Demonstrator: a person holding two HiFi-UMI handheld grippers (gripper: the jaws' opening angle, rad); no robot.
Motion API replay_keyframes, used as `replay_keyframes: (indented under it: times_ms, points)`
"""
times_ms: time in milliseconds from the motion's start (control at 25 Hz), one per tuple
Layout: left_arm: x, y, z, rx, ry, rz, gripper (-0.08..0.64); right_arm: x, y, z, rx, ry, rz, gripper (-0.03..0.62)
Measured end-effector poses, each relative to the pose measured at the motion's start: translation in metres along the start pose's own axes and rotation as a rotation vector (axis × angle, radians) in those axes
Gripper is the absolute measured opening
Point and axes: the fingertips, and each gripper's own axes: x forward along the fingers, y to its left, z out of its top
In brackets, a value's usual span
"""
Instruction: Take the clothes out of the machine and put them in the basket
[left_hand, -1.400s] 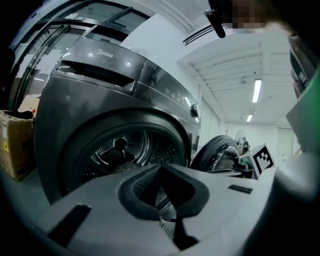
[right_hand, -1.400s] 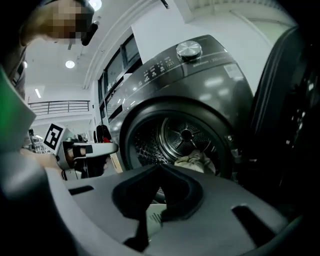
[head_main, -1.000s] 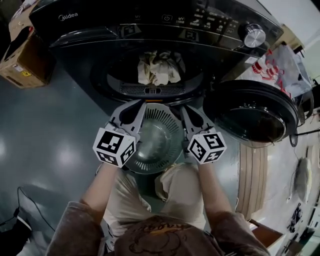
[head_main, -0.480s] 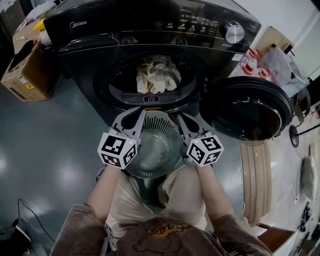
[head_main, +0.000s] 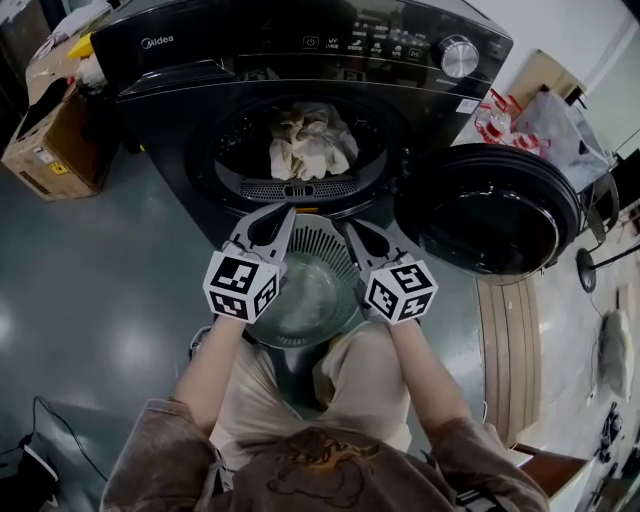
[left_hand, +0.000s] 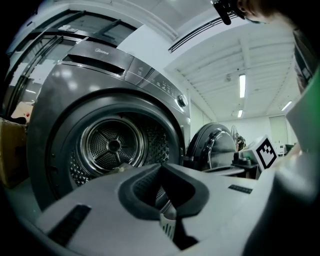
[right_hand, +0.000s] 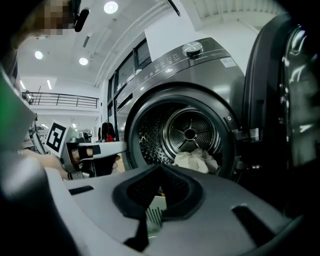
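a: cream clothes (head_main: 310, 140) lie bunched in the drum (head_main: 238, 152), upper centre; the grey basket (head_main: 322, 240) sits just below the opening.
b: and the grippers?
a: left gripper (head_main: 284, 212) and right gripper (head_main: 346, 228) are both pinched together, empty. reaching in closed would likely just shove the cloth deeper.

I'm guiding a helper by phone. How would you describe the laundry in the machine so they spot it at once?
Find the big dark washing machine with its round door swung open. In its drum lies a crumpled cream bundle of laundry. It is the only pale, soft thing there, unlike the grey slotted basket in front.
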Motion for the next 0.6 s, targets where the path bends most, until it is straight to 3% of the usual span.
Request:
replay_keyframes:
  times_ms: [120,600]
  points:
    - [0.006,0.002,-0.005,-0.017,0.0,0.004,0.023,0.0,-0.003,-0.001,0.017,-0.008,-0.003,-0.005]
    - [0.048,0.037,-0.048,-0.091,0.073,0.043,0.376,0.004,-0.014,0.001,0.024,-0.029,-0.019,-0.005]
